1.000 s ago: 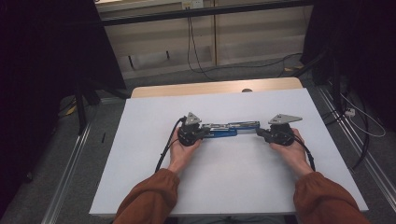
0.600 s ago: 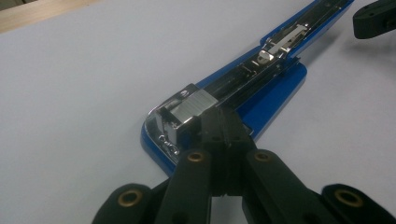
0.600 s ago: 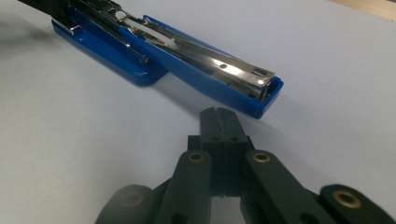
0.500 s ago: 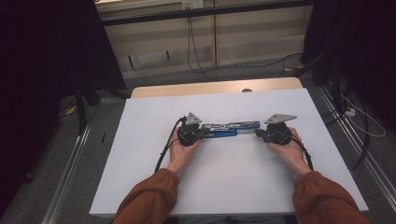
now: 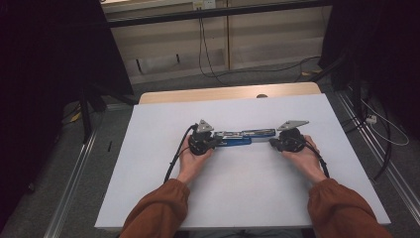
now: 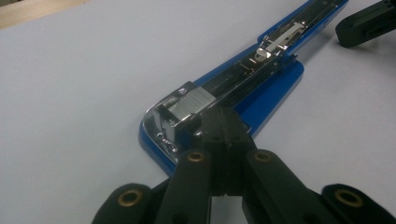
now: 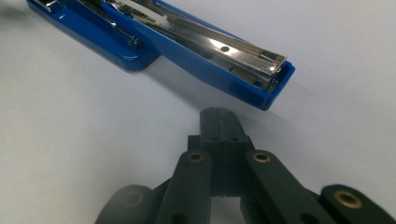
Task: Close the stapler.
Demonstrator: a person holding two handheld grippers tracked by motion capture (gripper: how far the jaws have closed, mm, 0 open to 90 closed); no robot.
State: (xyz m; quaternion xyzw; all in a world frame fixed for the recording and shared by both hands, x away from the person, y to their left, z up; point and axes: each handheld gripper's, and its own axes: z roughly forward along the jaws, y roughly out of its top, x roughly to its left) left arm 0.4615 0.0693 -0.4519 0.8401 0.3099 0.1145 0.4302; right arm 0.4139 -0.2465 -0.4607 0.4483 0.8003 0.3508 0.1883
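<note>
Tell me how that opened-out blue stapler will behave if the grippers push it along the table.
The blue stapler lies flat and opened out, so it will probably slide, not roll or tip. Its glossy shell on the smooth white table suggests it skids easily. Pushed at one end, the two halves may fold at the hinge. The metal rails hint at some weight.

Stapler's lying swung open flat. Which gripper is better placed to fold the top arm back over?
Right, probably. The right gripper sits shut and free just off the tip of the stapler's opened top arm. The left gripper is shut and pressed against the base's end, so it looks suited to steadying.
</note>
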